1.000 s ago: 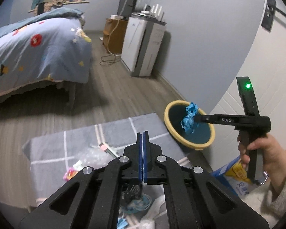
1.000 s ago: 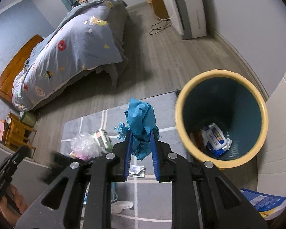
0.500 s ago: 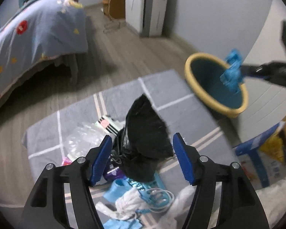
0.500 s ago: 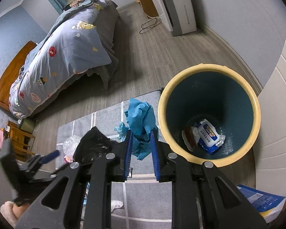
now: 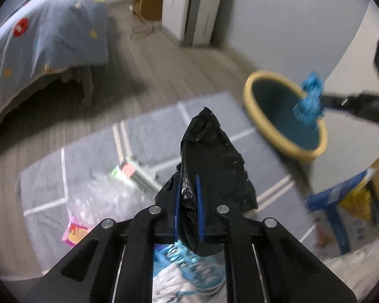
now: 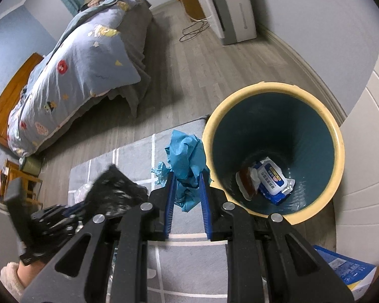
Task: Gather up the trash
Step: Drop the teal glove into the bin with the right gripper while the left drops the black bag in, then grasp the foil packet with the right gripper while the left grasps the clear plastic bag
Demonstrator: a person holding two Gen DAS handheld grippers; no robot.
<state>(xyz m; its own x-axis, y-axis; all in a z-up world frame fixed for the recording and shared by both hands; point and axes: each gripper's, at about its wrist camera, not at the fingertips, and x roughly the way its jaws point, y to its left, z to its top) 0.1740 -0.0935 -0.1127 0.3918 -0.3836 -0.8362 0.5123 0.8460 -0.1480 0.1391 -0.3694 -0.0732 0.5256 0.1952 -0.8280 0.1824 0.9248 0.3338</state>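
My left gripper point(image 5: 188, 184) is closing its blue pads on a crumpled black plastic bag point(image 5: 211, 156), which stands up between them over the grey rug point(image 5: 93, 151). My right gripper point(image 6: 187, 179) is shut on a crumpled blue wrapper point(image 6: 185, 155) and holds it beside the rim of the yellow bin point(image 6: 338, 151), at its left edge. The bin's teal inside holds a wet-wipe pack point(image 6: 273, 179) and a brown scrap. In the left wrist view the blue wrapper point(image 5: 309, 99) hangs over the bin point(image 5: 255, 116).
Loose trash lies on the rug: a clear plastic bag point(image 5: 106, 197), a pink wrapper point(image 5: 74, 232), a small striped carton point(image 5: 136, 170), white and blue scraps point(image 5: 179, 270). A bed point(image 6: 75, 75) stands left, a white appliance point(image 6: 230, 7) by the far wall, a blue box point(image 5: 341, 214) right.
My left gripper went from shut to wide open, dropped toward the rug and closed around the black bag. My right gripper carried the blue wrapper closer to the bin's rim.
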